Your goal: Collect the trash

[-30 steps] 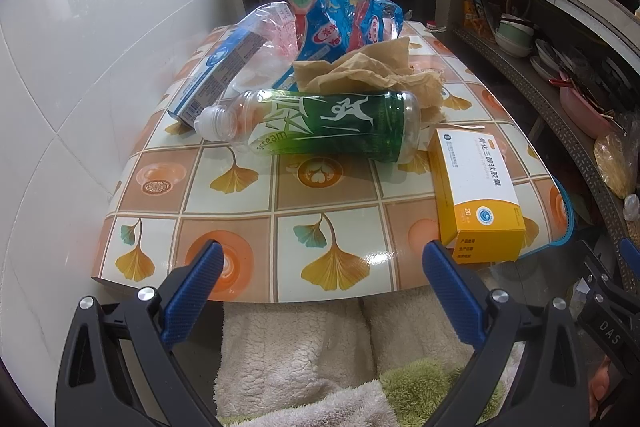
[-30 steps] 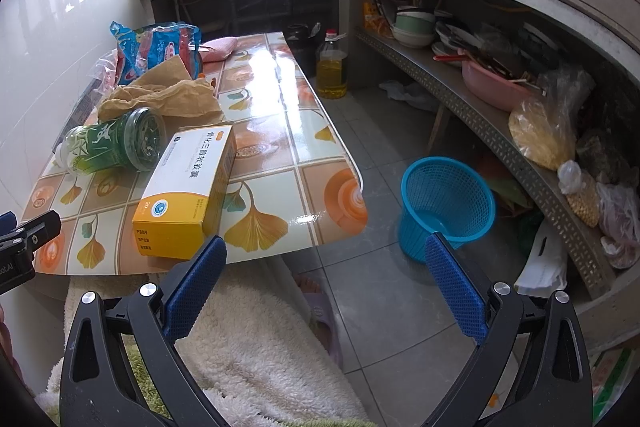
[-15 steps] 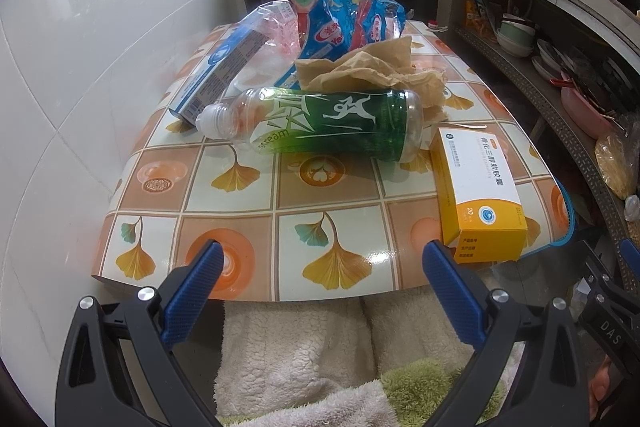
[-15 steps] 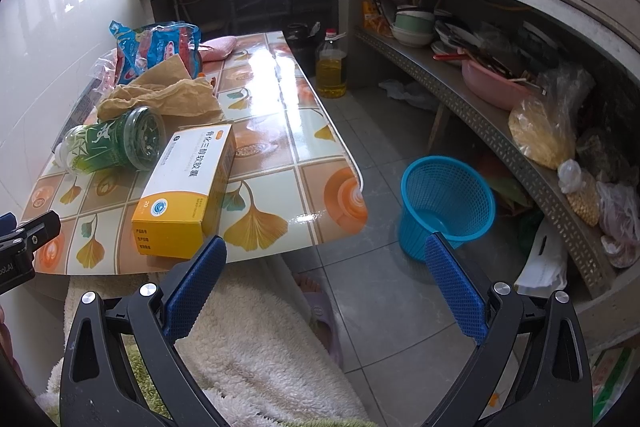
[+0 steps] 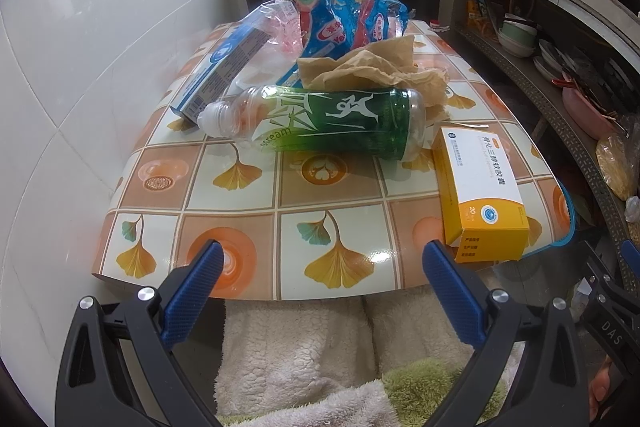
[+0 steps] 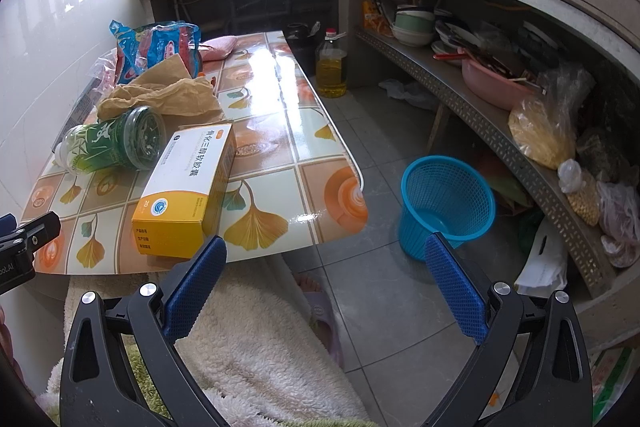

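- Ahead of both wide, empty grippers, the yellow box (image 6: 188,191) lies at the surface's (image 5: 248,223) near edge, long axis pointing away.
- Right hand-held gripper (image 6: 326,277) is nearer it; left hand-held gripper (image 5: 322,281) faces the green bottle (image 5: 320,125), lying crosswise.
- Blue basket (image 6: 446,203) stands on the floor, right.

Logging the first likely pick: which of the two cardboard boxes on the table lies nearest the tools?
The yellow-and-white medicine box, at the table's near right edge; the blue-and-white box lies farther back by the wall.

The blue-and-white carton (image 5: 224,73) is partly hidden behind the green bottle (image 5: 320,125); the crumpled brown paper (image 5: 376,71) covers the snack bags' (image 5: 352,19) lower parts.
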Tool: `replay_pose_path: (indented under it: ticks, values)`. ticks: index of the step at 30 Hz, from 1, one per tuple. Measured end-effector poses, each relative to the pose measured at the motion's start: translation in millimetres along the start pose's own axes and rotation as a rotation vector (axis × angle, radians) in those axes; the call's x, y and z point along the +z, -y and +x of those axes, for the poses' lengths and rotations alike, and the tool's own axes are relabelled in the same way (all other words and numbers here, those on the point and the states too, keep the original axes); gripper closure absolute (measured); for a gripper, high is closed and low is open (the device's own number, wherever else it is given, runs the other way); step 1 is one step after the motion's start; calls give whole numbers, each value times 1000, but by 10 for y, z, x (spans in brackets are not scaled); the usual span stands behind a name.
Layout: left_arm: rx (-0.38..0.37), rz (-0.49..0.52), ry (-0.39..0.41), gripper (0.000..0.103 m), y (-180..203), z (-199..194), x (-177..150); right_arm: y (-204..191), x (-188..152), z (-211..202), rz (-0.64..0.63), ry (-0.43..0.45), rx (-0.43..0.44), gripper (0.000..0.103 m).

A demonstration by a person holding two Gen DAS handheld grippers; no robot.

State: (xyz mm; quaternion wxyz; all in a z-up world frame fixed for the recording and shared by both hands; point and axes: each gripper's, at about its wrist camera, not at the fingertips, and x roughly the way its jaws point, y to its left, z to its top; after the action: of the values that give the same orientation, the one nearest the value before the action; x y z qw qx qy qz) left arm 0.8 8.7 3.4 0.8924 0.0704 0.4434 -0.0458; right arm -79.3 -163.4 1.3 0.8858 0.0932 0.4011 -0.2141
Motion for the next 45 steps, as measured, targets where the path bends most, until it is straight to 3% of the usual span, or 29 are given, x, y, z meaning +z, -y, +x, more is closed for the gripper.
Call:
replay_pose_path:
  ticks: [45]
  values:
    - [-1, -2, -2, 5, -68, 24, -47, -15, 9, 2, -2, 2, 1, 8]
